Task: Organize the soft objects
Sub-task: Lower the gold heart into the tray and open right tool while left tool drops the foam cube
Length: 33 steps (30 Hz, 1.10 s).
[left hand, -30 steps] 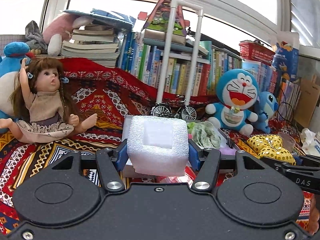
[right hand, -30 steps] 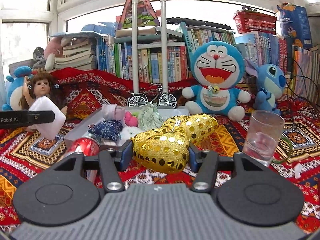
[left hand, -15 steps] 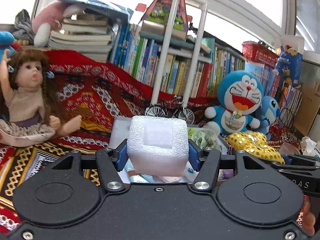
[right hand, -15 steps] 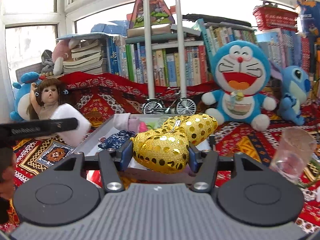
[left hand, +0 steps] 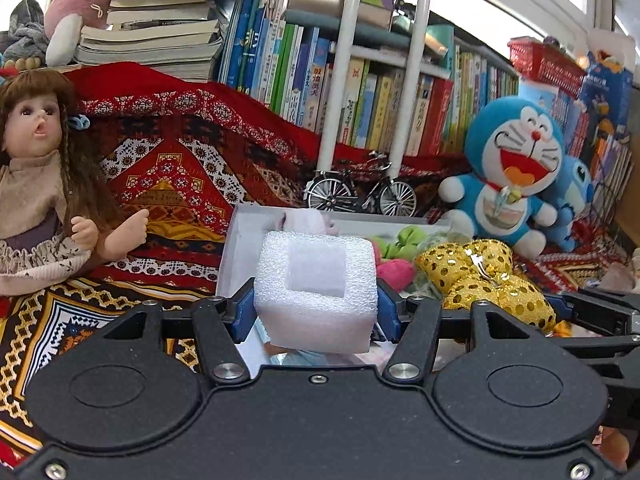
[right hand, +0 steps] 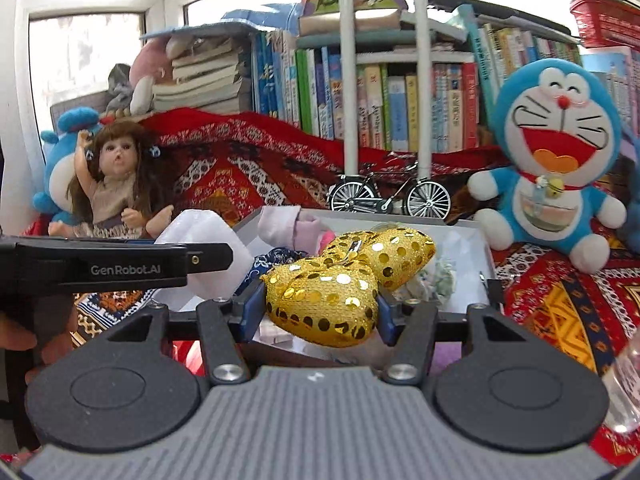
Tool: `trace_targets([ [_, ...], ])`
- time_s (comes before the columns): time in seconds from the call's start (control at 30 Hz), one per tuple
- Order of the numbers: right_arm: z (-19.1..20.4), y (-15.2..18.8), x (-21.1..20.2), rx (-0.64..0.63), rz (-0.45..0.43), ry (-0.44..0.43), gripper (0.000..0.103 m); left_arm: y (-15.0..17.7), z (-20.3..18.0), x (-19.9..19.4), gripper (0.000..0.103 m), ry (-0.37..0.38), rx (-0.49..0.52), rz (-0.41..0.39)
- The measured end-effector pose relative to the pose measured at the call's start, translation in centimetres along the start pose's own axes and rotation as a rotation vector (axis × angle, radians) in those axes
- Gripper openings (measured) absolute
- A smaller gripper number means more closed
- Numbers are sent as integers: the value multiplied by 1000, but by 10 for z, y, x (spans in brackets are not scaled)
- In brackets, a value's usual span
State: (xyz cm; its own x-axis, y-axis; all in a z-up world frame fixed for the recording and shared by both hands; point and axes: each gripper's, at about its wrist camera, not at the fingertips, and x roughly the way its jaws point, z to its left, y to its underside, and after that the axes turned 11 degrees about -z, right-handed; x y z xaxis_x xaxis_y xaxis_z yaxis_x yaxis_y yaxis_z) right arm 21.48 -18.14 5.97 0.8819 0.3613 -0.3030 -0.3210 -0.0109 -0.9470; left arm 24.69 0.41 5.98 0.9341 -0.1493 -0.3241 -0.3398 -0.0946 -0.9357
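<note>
My left gripper (left hand: 316, 308) is shut on a white foam block (left hand: 316, 284) and holds it over the near left part of a white tray (left hand: 240, 232). My right gripper (right hand: 320, 308) is shut on a gold sequined bow (right hand: 340, 280), held above the tray (right hand: 476, 236) near its front. The bow (left hand: 484, 276) also shows at the right of the left wrist view, and the foam block (right hand: 204, 252) at the left of the right wrist view. Pink, green and blue soft pieces lie in the tray.
A doll (left hand: 36, 184) sits left of the tray on a red patterned cloth. A toy bicycle (left hand: 360, 196) and white pipe frame stand behind it, a blue plush cat (right hand: 556, 160) to the right. Books line the back. A clear cup (right hand: 624, 384) stands at far right.
Both grippers have moved forward toward the tray with their loads. The tray, doll and plush cat loom larger. Neither grip has changed.
</note>
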Motion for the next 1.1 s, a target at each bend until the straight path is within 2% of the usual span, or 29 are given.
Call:
trace_targets([
  [0.27, -4, -3, 24, 0, 27, 1, 60, 1, 0, 21, 57, -23, 21, 14],
  [1.1, -35, 6, 58, 178, 93, 35, 62, 4, -5, 57, 57, -38, 52, 39],
])
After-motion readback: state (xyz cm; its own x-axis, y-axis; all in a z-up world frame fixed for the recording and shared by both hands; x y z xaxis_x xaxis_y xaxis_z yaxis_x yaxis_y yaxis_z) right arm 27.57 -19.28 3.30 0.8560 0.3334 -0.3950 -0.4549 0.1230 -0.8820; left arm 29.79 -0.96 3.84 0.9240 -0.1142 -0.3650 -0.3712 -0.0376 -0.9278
